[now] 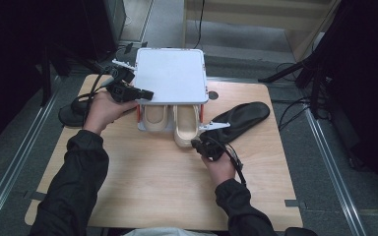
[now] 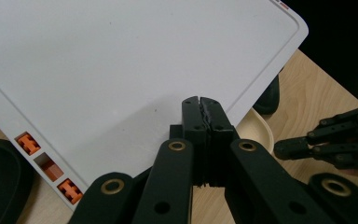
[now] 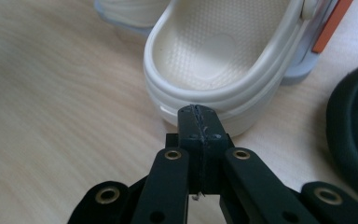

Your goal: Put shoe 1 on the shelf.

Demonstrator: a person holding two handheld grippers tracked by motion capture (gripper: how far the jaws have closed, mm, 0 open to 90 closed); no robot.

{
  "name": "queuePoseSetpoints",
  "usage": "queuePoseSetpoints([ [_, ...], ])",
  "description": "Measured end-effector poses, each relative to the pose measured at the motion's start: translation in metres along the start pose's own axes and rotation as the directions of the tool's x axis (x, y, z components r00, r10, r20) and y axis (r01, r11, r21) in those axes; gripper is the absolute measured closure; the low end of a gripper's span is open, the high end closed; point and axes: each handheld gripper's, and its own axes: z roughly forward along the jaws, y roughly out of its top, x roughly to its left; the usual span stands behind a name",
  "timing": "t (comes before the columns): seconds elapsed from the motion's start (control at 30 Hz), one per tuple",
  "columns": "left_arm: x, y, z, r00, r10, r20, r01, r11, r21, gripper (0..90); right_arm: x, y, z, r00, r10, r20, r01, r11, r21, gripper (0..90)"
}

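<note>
Right hand-held gripper (image 3: 199,114) pressed together at cream clog (image 3: 223,51) heel, left hand-held gripper (image 2: 200,106) pressed together over white rack (image 2: 121,70).

Cream clog toes (image 1: 186,129): hidden under the white rack top (image 1: 171,74), beyond the right tongs (image 1: 195,143); heels alone stick out.
Second clog (image 3: 135,11): cut off by the top edge, beyond the right tongs' tips and to their left.
Black insole (image 3: 354,126): cut by the right edge, beside those tongs.
Dark shoe (image 2: 0,179): cut by the left edge, beside the left tongs (image 2: 200,102).
Rack underside: hidden by its top.
</note>
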Motion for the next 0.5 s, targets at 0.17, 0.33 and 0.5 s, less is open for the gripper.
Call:
queuePoseSetpoints([
  [0.17, 0.0, 0.0, 0.0, 1.0, 0.004, -0.001, -0.004, 1.0, 0.001, 90.0, -0.004, 0.011, 0.013, 0.9998, 0.016, 0.015, -0.015, 1.0, -0.011, 90.0],
  [0.33, 0.001, 0.0, 0.0, 1.0, 0.001, 0.002, -0.001, 1.0, 0.0, 90.0, -0.005, 0.023, 0.029, 0.9992, 0.038, 0.014, -0.038, 0.999, -0.023, 90.0],
  [0.5, 0.001, 0.0, 0.0, 1.0, 0.002, 0.002, -0.002, 1.0, 0.0, 90.0, -0.002, 0.03, 0.037, 0.9987, 0.045, 0.022, -0.045, 0.999, -0.023, 90.0],
])
